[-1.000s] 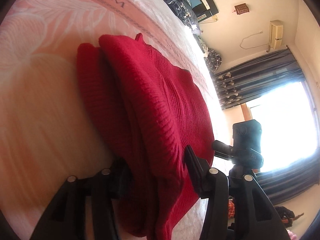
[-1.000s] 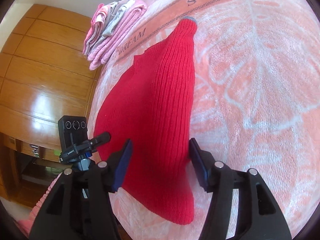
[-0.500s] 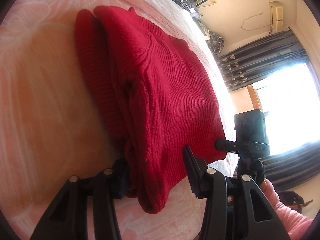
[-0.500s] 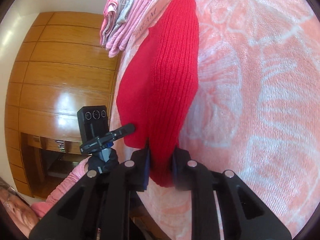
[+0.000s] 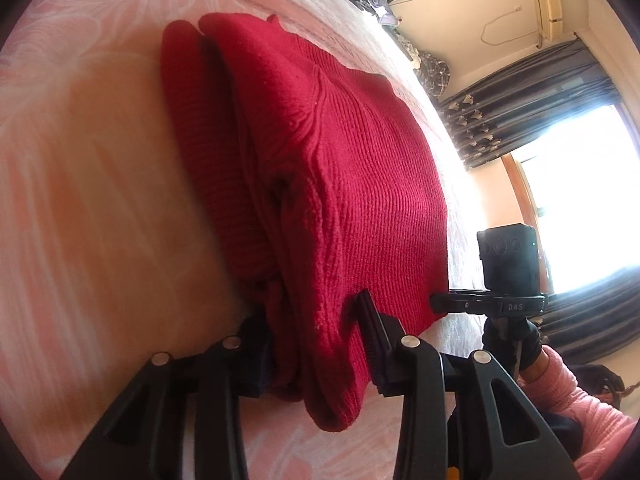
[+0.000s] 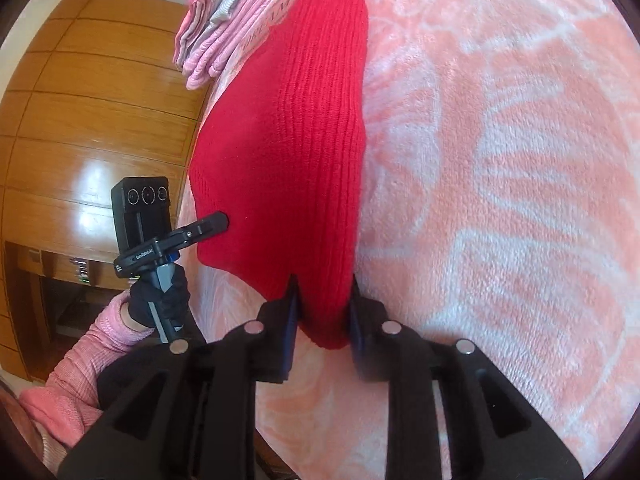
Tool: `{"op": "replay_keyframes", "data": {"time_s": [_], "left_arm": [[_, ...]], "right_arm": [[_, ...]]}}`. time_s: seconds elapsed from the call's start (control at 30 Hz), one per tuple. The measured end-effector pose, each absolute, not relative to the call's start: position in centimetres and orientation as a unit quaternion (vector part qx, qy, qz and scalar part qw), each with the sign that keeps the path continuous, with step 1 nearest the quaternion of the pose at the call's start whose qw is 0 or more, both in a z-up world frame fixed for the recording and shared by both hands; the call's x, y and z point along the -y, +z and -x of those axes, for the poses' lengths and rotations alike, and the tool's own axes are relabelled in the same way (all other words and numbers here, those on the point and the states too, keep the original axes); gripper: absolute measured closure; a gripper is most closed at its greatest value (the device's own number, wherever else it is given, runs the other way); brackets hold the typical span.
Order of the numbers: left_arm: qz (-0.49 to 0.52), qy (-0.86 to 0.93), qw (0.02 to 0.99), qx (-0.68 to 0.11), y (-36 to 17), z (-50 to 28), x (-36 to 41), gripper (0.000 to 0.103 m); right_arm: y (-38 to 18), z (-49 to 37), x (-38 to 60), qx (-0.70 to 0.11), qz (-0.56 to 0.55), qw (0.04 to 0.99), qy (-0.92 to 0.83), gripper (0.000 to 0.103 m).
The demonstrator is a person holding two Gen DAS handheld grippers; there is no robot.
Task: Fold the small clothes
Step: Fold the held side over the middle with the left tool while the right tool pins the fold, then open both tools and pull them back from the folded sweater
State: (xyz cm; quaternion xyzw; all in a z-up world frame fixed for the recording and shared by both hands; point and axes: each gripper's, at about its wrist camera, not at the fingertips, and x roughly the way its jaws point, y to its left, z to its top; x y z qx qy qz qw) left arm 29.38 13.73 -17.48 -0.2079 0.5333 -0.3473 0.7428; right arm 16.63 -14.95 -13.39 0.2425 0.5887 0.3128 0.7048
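A red knitted sweater (image 5: 340,160) lies on the pink flowered blanket (image 5: 80,200), its side folded in so several layers stack up. My left gripper (image 5: 316,344) is shut on the thick near edge of that stack, and cloth fills the gap between its fingers. In the right wrist view the sweater (image 6: 288,140) runs away from me as a long folded strip. My right gripper (image 6: 324,308) is shut on its near corner. The left gripper (image 6: 212,224) shows there at the sweater's left edge, and the right gripper (image 5: 440,304) shows in the left wrist view at the sweater's far corner.
A stack of folded pink and grey clothes (image 6: 224,36) sits at the far end of the blanket (image 6: 500,200). A wooden wardrobe (image 6: 80,100) stands beyond the bed's left edge. Dark curtains (image 5: 520,100) and a bright window are on the other side. A person's pink sleeve (image 6: 80,360) is at the lower left.
My right gripper closed on the sweater's near corner about half a second ago and still holds it. The left fingers have drawn in onto the layered edge.
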Motion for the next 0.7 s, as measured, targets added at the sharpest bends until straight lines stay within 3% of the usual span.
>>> {"op": "replay_keyframes", "data": {"time_s": [0.17,0.27,0.3,0.47,0.6,0.7], "left_arm": [[0.185,-0.32,0.775,-0.513,-13.1,-28.0,-14.6,0.054],[0.176,-0.289,0.804,-0.489,-9.8,-26.4,-15.1,0.041],[0.17,-0.275,0.814,-0.483,-8.7,-25.8,-15.0,0.037],[0.164,-0.256,0.838,-0.453,-3.2,-21.8,-14.9,0.035],[0.126,-0.233,0.879,-0.396,1.5,-17.6,-13.9,0.03],[0.103,-0.202,0.908,-0.352,4.2,-14.7,-13.1,0.016]], "right_arm": [[-7.4,-15.3,14.6,-0.54,-0.148,0.78,0.28,0.06],[-3.6,-14.2,14.7,-0.495,-0.127,0.823,0.25,0.032],[-2.6,-13.7,14.7,-0.482,-0.123,0.835,0.237,0.028],[1.9,-11.0,14.5,-0.435,-0.109,0.871,0.201,0.023],[7.3,-7.8,12.7,-0.356,-0.076,0.911,0.193,0.012],[10.9,-4.1,11.5,-0.283,-0.027,0.942,0.177,0.003]]}}
